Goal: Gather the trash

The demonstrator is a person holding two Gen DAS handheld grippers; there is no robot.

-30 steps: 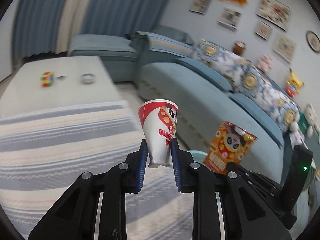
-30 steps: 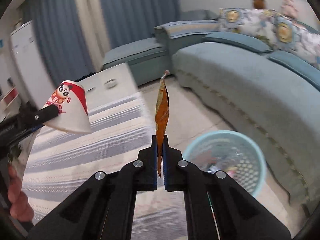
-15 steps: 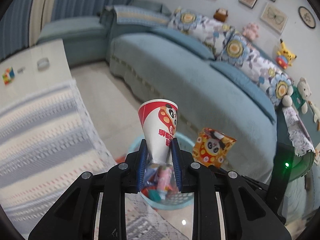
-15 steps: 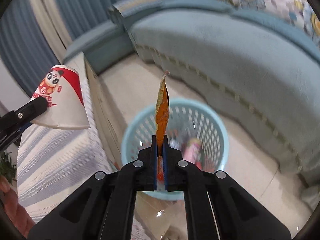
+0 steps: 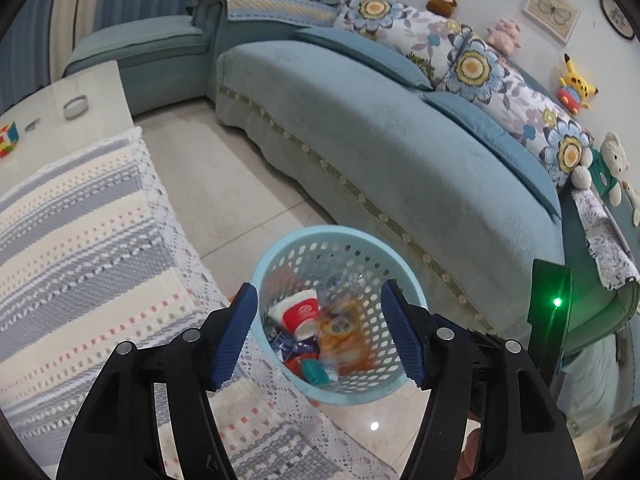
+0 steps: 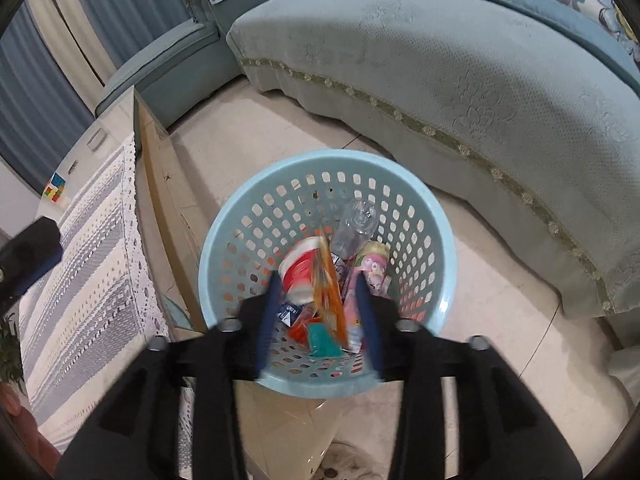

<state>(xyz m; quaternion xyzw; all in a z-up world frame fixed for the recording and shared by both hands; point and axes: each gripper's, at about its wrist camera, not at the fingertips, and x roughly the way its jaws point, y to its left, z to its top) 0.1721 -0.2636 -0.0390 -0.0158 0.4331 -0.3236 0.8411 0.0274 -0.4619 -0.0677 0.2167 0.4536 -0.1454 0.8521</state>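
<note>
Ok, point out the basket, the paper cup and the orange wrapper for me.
basket (image 6: 444, 240): right wrist view, on its right rim.
paper cup (image 6: 300, 270): right wrist view, on its red side, inside the basket.
orange wrapper (image 6: 330, 292): right wrist view, on its middle, blurred.

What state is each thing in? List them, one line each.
left gripper: jaws opening, nothing between them.
right gripper: jaws opening, orange wrapper dropping free between them.
paper cup: lying in the basket.
basket: upright, partly filled with trash.
</note>
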